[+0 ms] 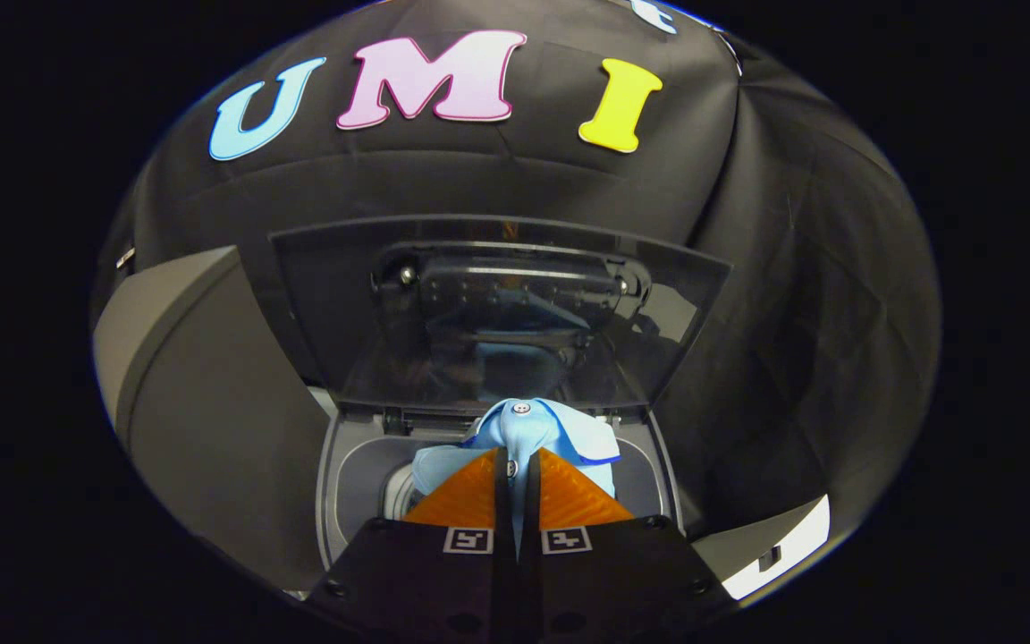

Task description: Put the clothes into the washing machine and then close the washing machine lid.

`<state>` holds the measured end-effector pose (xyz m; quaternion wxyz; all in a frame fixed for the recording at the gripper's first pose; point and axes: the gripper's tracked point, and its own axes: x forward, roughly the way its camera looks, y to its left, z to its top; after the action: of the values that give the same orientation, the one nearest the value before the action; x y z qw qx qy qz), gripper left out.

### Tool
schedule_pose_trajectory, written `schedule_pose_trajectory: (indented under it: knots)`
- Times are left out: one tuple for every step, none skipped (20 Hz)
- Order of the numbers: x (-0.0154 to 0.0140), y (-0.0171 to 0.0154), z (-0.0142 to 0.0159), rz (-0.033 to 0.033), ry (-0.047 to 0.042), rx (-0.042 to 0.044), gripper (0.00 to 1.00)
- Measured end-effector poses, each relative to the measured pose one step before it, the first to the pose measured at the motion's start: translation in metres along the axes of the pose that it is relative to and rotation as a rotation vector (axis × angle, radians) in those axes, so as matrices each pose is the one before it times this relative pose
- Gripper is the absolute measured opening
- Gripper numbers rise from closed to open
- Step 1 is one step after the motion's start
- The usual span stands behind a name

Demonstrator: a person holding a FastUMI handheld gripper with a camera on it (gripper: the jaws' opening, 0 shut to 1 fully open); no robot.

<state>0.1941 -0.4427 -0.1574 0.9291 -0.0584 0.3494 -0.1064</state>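
Observation:
A light blue shirt with a white collar and small buttons is pinched between my fingers and bunches up just ahead of them. My gripper is shut on it, with both pads pressed against the cloth. Under the shirt is the washing machine's grey top opening, with part of the drum rim showing to the left of the fingers. The machine's dark see-through lid stands raised beyond the shirt, leaning back toward the booth wall.
A grey panel rises on the left of the machine. The grey rim of the opening runs close on the right of the fingers. A white surface shows low on the right.

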Motion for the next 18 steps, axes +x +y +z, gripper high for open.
schedule_pose_trajectory:
  knots:
    - [0.00527, -0.00028, -0.0057, 0.00256, 0.00914, -0.00225, 0.05]
    - [0.00495, 0.00082, -0.00449, 0.00543, 0.00687, -0.002, 0.05]
    - [0.00346, -0.00024, -0.00443, 0.00085, 0.00719, -0.00298, 0.05]
    - [0.00483, -0.0014, -0.00362, -0.00402, 0.00622, -0.00483, 0.05]
    - [0.00383, -0.00088, -0.00382, 0.00112, 0.00755, 0.00137, 0.05]
    - [0.00427, 0.00023, -0.00458, 0.00369, 0.00896, 0.00179, 0.05]
    - [0.00363, 0.00044, -0.00636, 0.00326, 0.00987, -0.00109, 0.05]
    - [0.00608, -0.00011, -0.00606, 0.00877, 0.0079, -0.00398, 0.05]
    - [0.0041, 0.00115, -0.00849, 0.00573, 0.01256, 0.00023, 0.05]
    - [0.00455, -0.00002, -0.00733, 0.00303, 0.01097, -0.00231, 0.05]
    - [0.00522, 0.00027, -0.00848, 0.00537, 0.01293, 0.00116, 0.05]
    - [0.00484, 0.00083, -0.00898, 0.00183, 0.01807, 0.00334, 0.05]
    - [0.00515, 0.00035, -0.00785, 0.00404, 0.0195, 0.00138, 0.05]
    - [0.00701, 0.00092, -0.00816, 0.00394, 0.01879, -0.00066, 0.05]
    - [0.00674, 0.00293, -0.0083, 0.00584, 0.0212, -0.00301, 0.05]
    - [0.0068, 0.00305, -0.008, 0.00705, 0.02235, -0.00112, 0.05]
    - [0.0056, 0.00237, -0.00813, 0.00957, 0.01785, 0.00357, 0.05]
    - [0.00608, 0.00067, -0.00771, 0.00363, 0.01656, -0.00088, 0.05]
